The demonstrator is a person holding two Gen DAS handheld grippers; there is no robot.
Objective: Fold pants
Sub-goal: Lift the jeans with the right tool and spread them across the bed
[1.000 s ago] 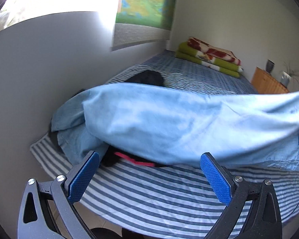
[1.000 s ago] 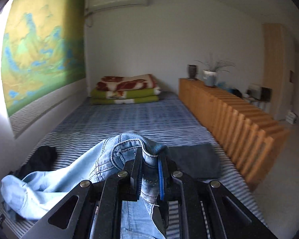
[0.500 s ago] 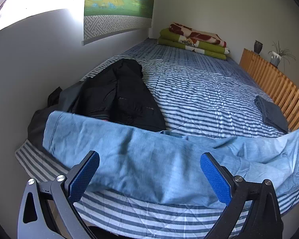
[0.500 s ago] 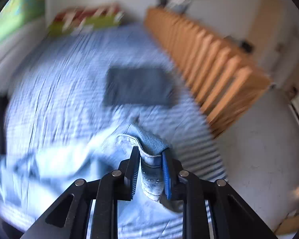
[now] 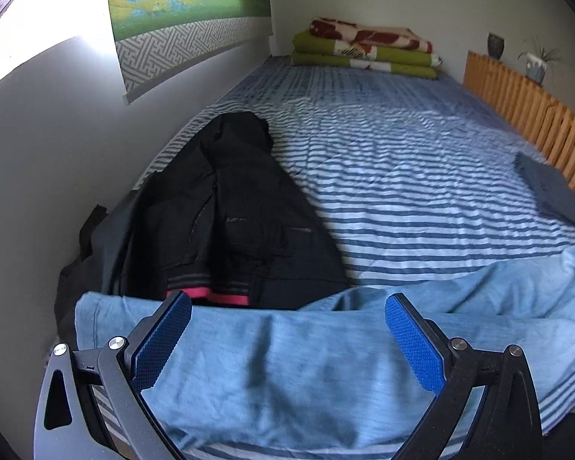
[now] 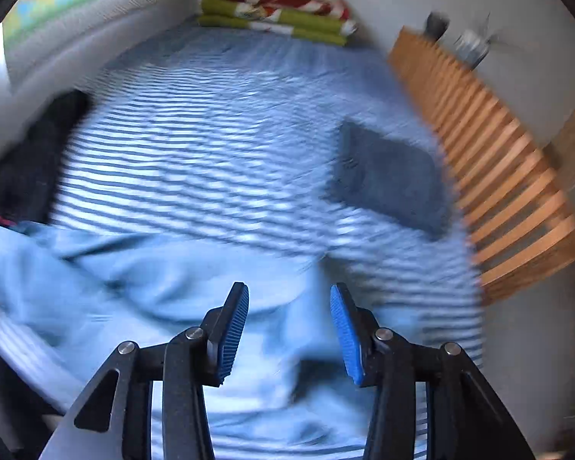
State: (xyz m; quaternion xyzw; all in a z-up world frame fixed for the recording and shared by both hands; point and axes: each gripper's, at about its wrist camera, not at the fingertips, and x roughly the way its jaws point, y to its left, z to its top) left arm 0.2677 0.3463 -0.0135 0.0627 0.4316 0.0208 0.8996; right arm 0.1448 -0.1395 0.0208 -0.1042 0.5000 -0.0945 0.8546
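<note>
The light blue jeans (image 5: 287,364) lie spread across the near edge of the striped bed (image 5: 402,191). My left gripper (image 5: 287,341) hovers over the leg end with its jaws wide open and nothing between the pads. In the blurred right wrist view the jeans (image 6: 153,287) lie rumpled below my right gripper (image 6: 289,329). Its jaws are opening, and the waistband has dropped out from between the blue pads, which touch no cloth.
A pile of black clothes (image 5: 226,222) with a pink band lies by the left wall. A folded dark grey garment (image 6: 391,176) rests at the bed's right side, next to a wooden slatted rail (image 6: 498,161). Folded blankets (image 5: 364,50) lie at the far end.
The right gripper dropped toward the bed and let go of the jeans' waistband. The jeans, held up and stretched before, sank onto the bed. The left gripper moved and stayed open.
</note>
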